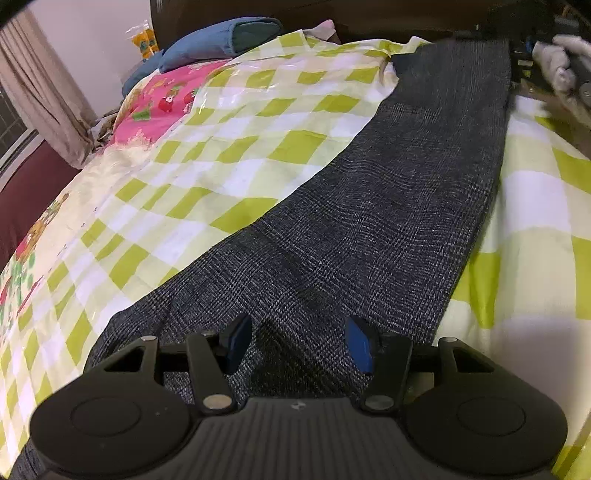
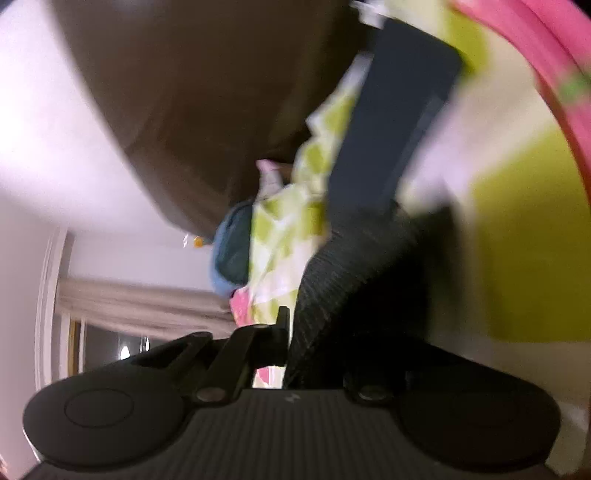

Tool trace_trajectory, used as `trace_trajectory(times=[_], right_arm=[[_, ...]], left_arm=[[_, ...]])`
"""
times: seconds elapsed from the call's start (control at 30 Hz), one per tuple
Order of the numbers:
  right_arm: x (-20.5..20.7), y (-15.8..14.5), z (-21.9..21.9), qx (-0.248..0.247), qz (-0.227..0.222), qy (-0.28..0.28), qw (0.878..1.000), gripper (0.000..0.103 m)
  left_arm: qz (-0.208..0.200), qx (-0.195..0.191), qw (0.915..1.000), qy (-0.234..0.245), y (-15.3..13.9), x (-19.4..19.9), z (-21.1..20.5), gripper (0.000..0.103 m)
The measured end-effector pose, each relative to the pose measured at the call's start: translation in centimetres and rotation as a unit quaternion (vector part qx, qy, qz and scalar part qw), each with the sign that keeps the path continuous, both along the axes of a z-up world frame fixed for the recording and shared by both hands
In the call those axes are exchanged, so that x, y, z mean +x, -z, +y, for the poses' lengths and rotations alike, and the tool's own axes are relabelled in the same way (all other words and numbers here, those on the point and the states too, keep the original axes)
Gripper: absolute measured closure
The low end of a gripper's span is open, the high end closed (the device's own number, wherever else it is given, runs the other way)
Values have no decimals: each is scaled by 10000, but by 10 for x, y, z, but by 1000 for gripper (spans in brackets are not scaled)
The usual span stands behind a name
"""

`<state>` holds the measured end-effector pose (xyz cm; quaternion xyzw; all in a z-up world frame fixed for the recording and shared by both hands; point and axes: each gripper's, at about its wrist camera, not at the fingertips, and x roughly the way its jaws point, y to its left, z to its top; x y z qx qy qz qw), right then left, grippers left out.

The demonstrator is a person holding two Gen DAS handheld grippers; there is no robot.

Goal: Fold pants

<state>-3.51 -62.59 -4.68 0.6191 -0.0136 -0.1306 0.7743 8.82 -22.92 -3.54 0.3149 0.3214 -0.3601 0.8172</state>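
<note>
Pants (image 1: 369, 229): laid lengthwise on bed (image 1: 258, 122). Left tongs (image 1: 299, 339): spread wide, nothing held. Right tongs (image 2: 321, 332): closed on hem, judged mid-fold; hem to be carried to waistband.

A bed (image 1: 258, 122) with a green-checked cover filled the room. Against its dark headboard (image 1: 207, 14) lay a blue pillow (image 1: 218, 42). Left of the bed, beige curtains (image 1: 40, 92) hung by a window (image 1: 11, 125) and pale wall (image 1: 99, 48).

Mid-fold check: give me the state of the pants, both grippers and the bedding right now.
pants: laid lengthwise on the bed, far end lifted
left gripper: open, over the near end of the pants
right gripper: shut on dark fabric, view blurred
checked cover: spread, wrinkled
blue pillow: at headboard
</note>
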Motion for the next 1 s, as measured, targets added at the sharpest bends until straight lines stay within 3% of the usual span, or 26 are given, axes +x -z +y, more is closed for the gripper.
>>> trace_trajectory(times=[0.13, 0.2, 0.27, 0.33, 0.43, 0.5, 0.63, 0.77, 0.83, 0.9, 1.0], right_arm=[[17, -50, 35, -950, 239, -572, 9935, 95], [37, -72, 65, -1424, 353, -1077, 9833, 95], [62, -90, 106, -1970, 564, -1630, 9651, 95], [89, -103, 159, -2496, 663, -2249, 9395, 95], [120, -112, 250, -3255, 711, -3177, 8877, 95], [138, -107, 316, -3686, 772, -3835, 8433, 95], [154, -70, 443, -4644, 1027, -4820, 7358, 96], [141, -36, 519, -5753, 1437, -4886, 6401, 94], [147, -26, 519, -5831, 1627, -4955, 6229, 86], [146, -26, 518, -5792, 1660, -4988, 6231, 84], [147, -30, 524, -5917, 1723, -4968, 6111, 84]], left_arm=[[52, -157, 9998, -131, -1, -3, 12, 34], [93, -276, 9993, -245, -5, -3, 26, 34], [56, -343, 9986, -409, -9, -5, 46, 34], [-26, -369, 9975, -604, -13, -7, 69, 34], [-135, -388, 9937, -1044, -18, -7, 116, 34], [-185, -354, 9901, -1343, -17, -8, 145, 34], [-125, -493, 9792, -1965, -13, -8, 196, 33], [28, -918, 9661, -2414, -11, -10, 233, 33], [111, -1077, 9622, -2500, -9, -8, 241, 33], [219, -1229, 9595, -2526, -8, -3, 249, 33], [285, -1416, 9571, -2511, -9, -2, 255, 33]])
